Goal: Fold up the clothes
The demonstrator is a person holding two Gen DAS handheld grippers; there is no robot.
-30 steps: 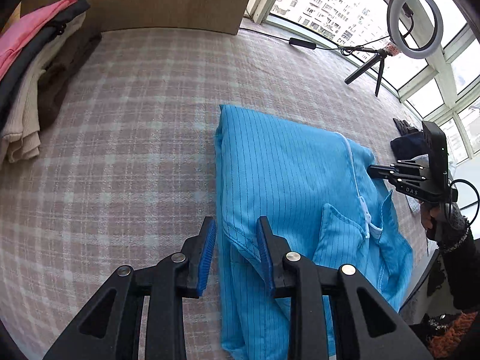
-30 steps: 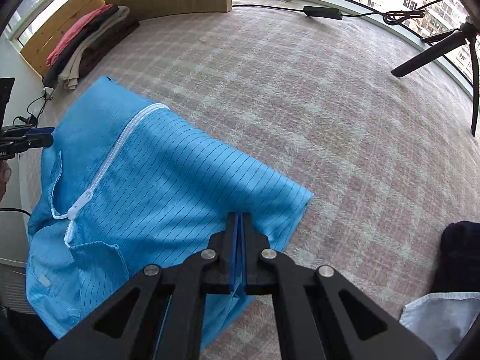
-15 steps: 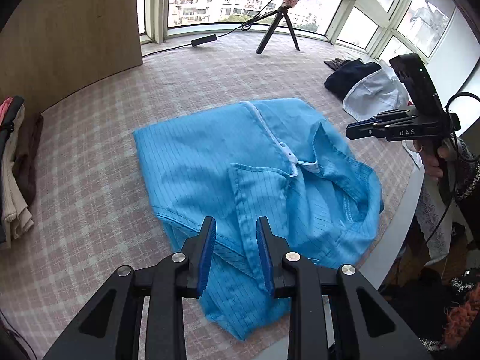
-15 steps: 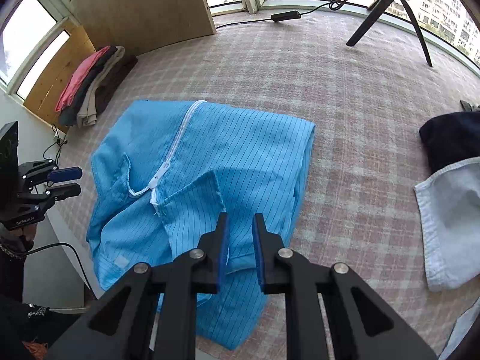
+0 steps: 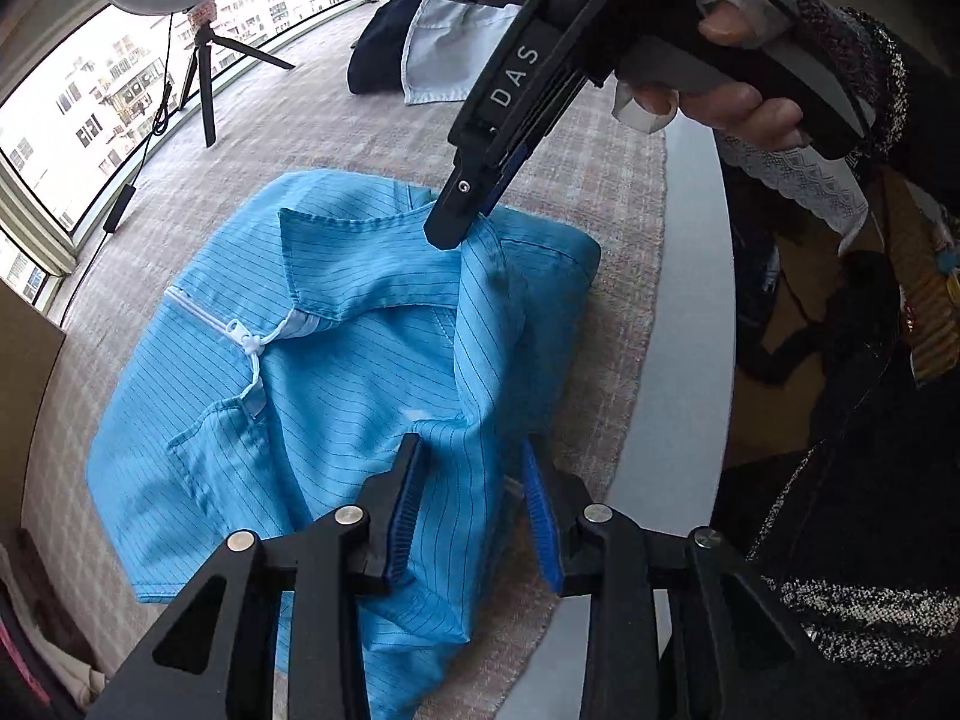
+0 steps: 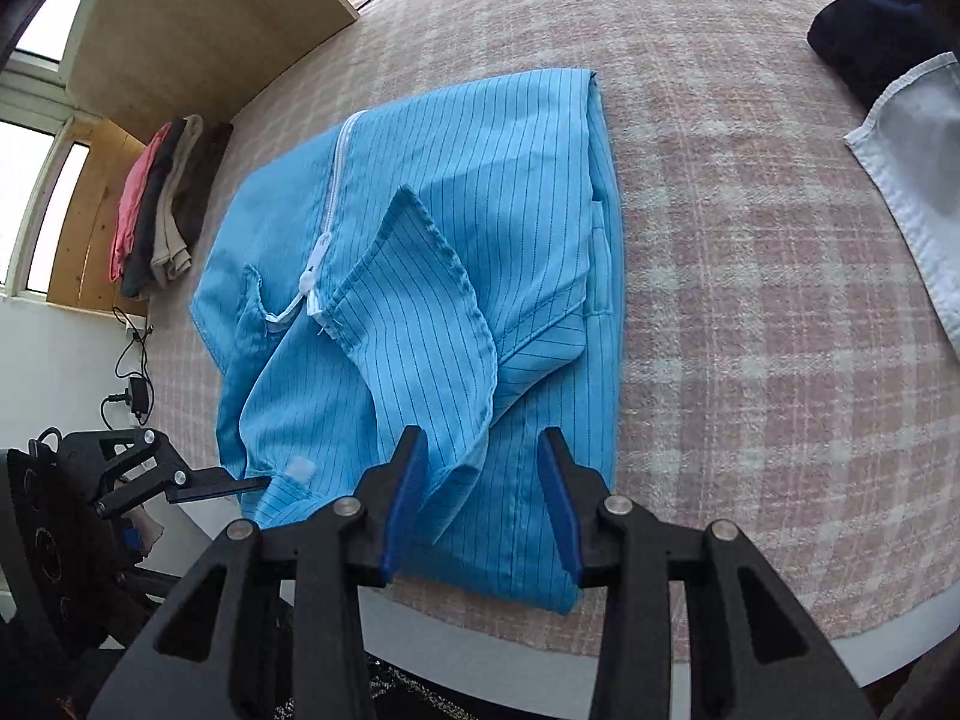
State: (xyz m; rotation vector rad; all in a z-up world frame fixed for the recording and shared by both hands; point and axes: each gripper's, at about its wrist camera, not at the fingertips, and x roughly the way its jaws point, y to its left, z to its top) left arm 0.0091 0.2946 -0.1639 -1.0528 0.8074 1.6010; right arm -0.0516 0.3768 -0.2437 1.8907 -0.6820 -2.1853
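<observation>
A blue pinstriped zip jacket point(image 5: 336, 372) lies partly folded on the plaid-covered table, collar end toward the near edge. A raised ridge of its cloth runs between the jaws of my left gripper point(image 5: 474, 510). The jaws are closing, and the pads stand apart without pinching the cloth. My right gripper point(image 6: 480, 498) hovers over the jacket point(image 6: 480, 180) near the collar. Its jaws are opening, with a loose fold rising between them. In the left wrist view the right gripper point(image 5: 456, 222) comes down from above, held by a hand, tip at the ridge's far end. The left gripper point(image 6: 252, 483) touches the jacket's near-left edge.
The round table's grey rim point(image 5: 690, 360) runs close beside both grippers. Folded clothes point(image 6: 162, 204) are stacked at the far left by a wooden board point(image 6: 198, 30). A dark garment point(image 6: 870, 30) and a white one point(image 6: 918, 138) lie at the right. A ring light on a tripod point(image 5: 204, 60) stands at the window.
The right gripper let go of the jacket's edge and its jaws spread. Both grippers swung round to the collar end near the table rim and now work close together.
</observation>
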